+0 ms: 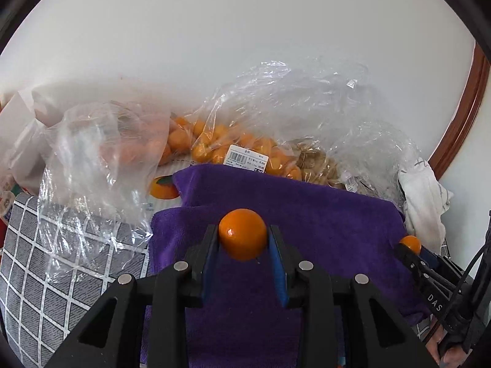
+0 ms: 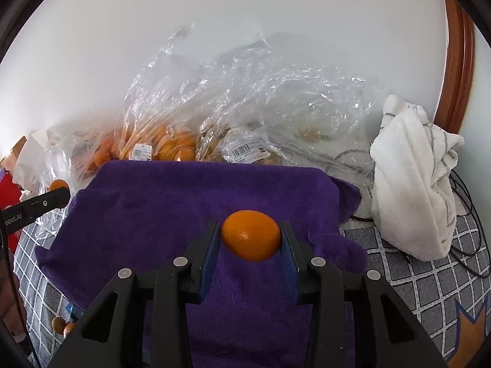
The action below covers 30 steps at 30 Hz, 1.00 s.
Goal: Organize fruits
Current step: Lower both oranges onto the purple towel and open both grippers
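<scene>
- kumquat [image 1: 242,234] seen from the left wrist: pinched between the blue pads of the left gripper [image 1: 244,239], held in the air above the purple towel [image 1: 307,214].
- further back in the same view: clear bag of kumquats [image 1: 221,144] against the white wall, bearing a white price sticker [image 1: 248,159] with a barcode, print too small to read.
- beside that bag, a second clear bag [image 1: 319,162] of pale brown fruit, kind not certain.
- at the right edge: right gripper [image 1: 412,247] clamped on a second kumquat [image 1: 410,243], with the letters "das" legible on its black body.
- printed picture of an orange [image 1: 164,187] peeking out from under the towel's edge, writing below it too faint to make out.
- from the right wrist: second kumquat pinched crosswise between the right gripper's pads, also over the purple towel.
- at the left edge: left gripper's black body, marked "obot.ai", tip closed round its fruit.
- barcode label [image 2: 245,151] on the pale-fruit bag, unreadable; white cloth [image 2: 414,181] heaped to the right on the checked grey table cover [image 2: 414,276].
- two small loose kumquats [image 2: 63,326] on the cover at lower left.
- risks, as judgement: smooth round skins could squirt out of the pads if the grip eases or the hands jolt; too hard a squeeze could split thin peel; a released fruit could roll off the soft towel; crinkled bag film could snag a fingertip.
</scene>
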### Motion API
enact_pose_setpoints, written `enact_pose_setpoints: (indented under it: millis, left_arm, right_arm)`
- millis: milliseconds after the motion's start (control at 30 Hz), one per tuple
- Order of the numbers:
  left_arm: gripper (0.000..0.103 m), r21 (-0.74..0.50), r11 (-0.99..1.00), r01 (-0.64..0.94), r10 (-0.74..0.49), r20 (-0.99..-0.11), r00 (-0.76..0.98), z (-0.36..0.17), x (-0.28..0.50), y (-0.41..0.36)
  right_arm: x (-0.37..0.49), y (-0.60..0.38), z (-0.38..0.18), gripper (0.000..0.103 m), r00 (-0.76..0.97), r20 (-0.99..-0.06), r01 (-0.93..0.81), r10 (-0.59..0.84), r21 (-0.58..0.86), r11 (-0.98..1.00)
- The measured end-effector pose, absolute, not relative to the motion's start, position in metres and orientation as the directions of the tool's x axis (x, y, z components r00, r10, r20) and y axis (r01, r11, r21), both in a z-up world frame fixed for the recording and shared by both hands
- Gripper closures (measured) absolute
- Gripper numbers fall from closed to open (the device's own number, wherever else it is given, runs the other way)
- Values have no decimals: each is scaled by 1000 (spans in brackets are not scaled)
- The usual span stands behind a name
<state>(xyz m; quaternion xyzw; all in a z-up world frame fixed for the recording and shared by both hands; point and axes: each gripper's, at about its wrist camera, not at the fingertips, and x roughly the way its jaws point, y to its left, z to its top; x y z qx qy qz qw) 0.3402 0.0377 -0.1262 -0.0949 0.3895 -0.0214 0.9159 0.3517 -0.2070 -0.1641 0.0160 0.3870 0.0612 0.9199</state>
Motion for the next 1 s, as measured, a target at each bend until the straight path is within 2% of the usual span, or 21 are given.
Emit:
enact_pose_setpoints:
  millis: [167, 533, 667, 767, 1000]
  left_arm:
    - [73, -151, 988, -17, -101, -736, 670, -141, 350, 32]
    - [73, -167, 986, -2, -132, -785, 605, -166, 358, 25]
    - [73, -107, 994, 0, -87, -801, 592, -170, 358, 18]
    - [73, -141, 990, 8, -119, -803, 584, -173, 358, 21]
    - [72, -129, 991, -27, -91, -817, 569, -177, 362, 24]
  right_arm:
    - [356, -206, -173, 65, 674, -729, -98, 121, 75, 992]
    - [364, -208, -192, 65, 637, -764, -63, 103, 82, 995]
    - [364, -206, -196, 65, 632, -770, -61, 88, 64, 996]
    - [365, -207, -198, 65, 624, -777, -58, 90, 69, 996]
    - [363, -206, -198, 65, 634, -768, -60, 88, 65, 996]
